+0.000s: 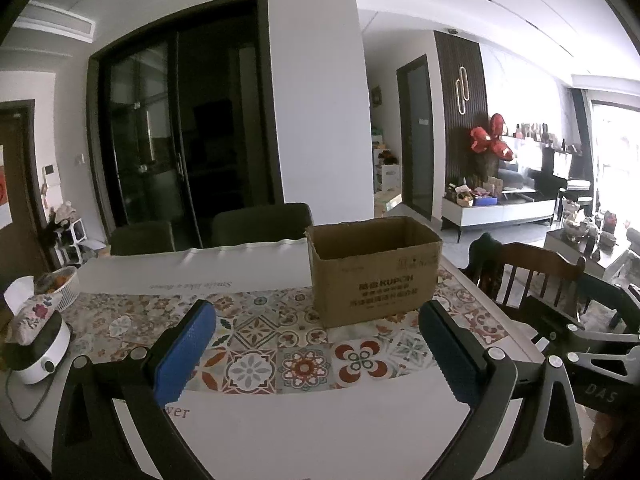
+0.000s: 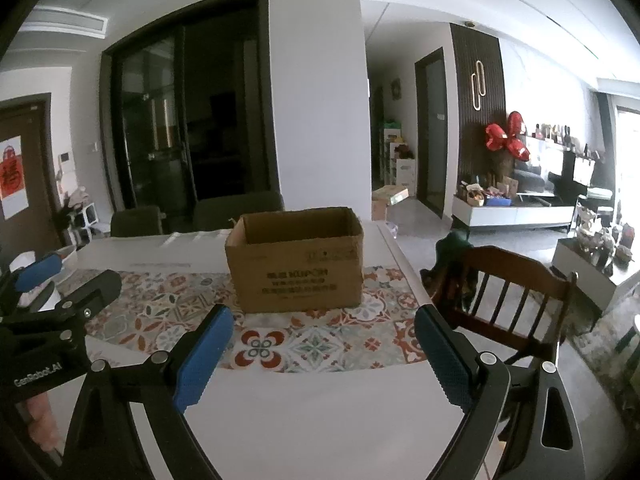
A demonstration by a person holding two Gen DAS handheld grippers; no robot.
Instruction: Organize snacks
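An open brown cardboard box stands on the patterned runner of the white table; the right wrist view shows the same box straight ahead. Its inside is hidden from both views. My left gripper is open over the near table, blue pads wide apart, nothing between them. My right gripper is open too and holds nothing. The left gripper's body shows at the left edge of the right wrist view, and the right gripper's body at the right edge of the left one. No snacks are in view.
A tissue box on a white appliance and a white basket sit at the table's left end. A dark wooden chair stands at the right side, two dark chairs behind. A person's fingers hold the left gripper.
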